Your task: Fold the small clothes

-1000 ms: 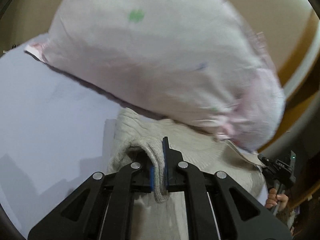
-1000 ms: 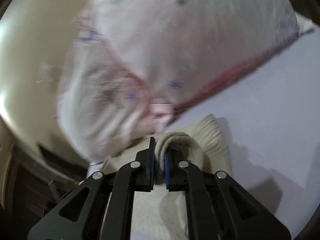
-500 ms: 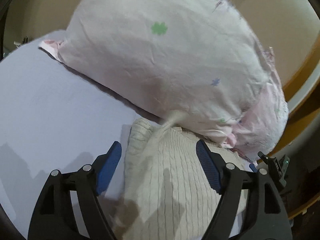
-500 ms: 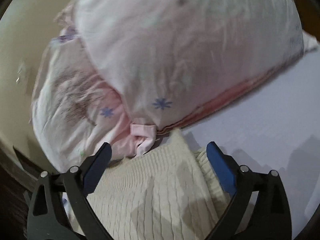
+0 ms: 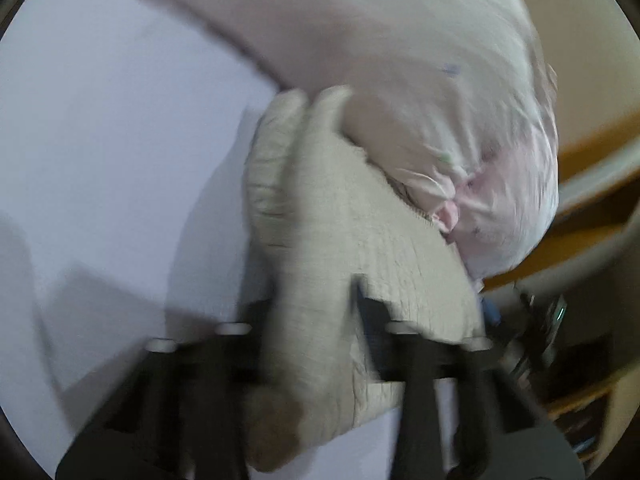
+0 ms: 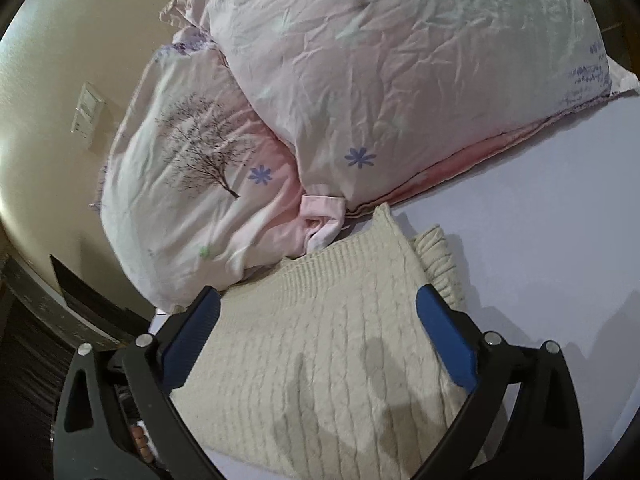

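Here, pale lilac sheet, pillows against beige wall, right tongs spread wide over cream knit, left tongs blurred, grip unclear.

Pillows block beyond the sweater; sheet (right side) lies open.

No words, labels, brand names or numbers can be read on anything in either view.

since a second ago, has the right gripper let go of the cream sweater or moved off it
Yes. The right gripper was pinching a fold of the cream sweater close under the pillow; now its jaws are wide open and it has backed away from the pillow, above the flat sweater.
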The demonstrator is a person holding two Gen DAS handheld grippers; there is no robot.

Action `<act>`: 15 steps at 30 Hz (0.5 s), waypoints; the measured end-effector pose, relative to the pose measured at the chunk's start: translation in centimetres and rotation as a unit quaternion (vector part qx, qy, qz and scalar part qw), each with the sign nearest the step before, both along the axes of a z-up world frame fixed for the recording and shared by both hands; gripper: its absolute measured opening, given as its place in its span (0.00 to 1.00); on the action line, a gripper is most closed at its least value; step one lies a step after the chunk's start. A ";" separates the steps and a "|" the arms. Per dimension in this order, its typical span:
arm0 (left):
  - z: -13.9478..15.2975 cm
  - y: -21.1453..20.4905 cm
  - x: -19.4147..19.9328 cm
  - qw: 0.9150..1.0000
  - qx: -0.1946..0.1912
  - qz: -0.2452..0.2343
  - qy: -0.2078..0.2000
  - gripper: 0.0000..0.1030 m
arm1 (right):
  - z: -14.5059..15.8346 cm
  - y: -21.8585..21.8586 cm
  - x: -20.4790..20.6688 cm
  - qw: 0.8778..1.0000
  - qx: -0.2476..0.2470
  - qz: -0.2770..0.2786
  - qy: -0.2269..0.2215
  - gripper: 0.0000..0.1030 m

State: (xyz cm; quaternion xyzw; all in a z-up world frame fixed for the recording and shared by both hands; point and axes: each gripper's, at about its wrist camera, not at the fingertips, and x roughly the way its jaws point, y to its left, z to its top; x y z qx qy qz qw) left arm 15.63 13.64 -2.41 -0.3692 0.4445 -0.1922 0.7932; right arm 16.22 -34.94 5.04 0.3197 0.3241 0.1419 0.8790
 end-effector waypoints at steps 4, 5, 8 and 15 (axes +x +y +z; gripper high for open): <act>2.3 -0.7 -0.5 0.998 -0.059 -0.002 -0.034 0.18 | 0.4 -1.4 -1.2 1.000 0.011 -0.001 -0.006 0.96; 3.9 -1.7 -0.6 0.996 -0.066 -0.012 -0.054 0.18 | 0.7 -2.0 -1.7 1.000 0.011 -0.003 -0.012 0.96; 8.8 -7.0 -0.4 0.988 -0.086 -0.062 -0.115 0.18 | 1.6 -3.3 -3.2 0.999 0.007 -0.015 -0.034 0.96; 10.2 -28.8 2.6 0.966 -0.057 -0.216 -0.130 0.21 | 1.5 -5.9 -5.3 0.997 -0.010 -0.065 -0.039 0.96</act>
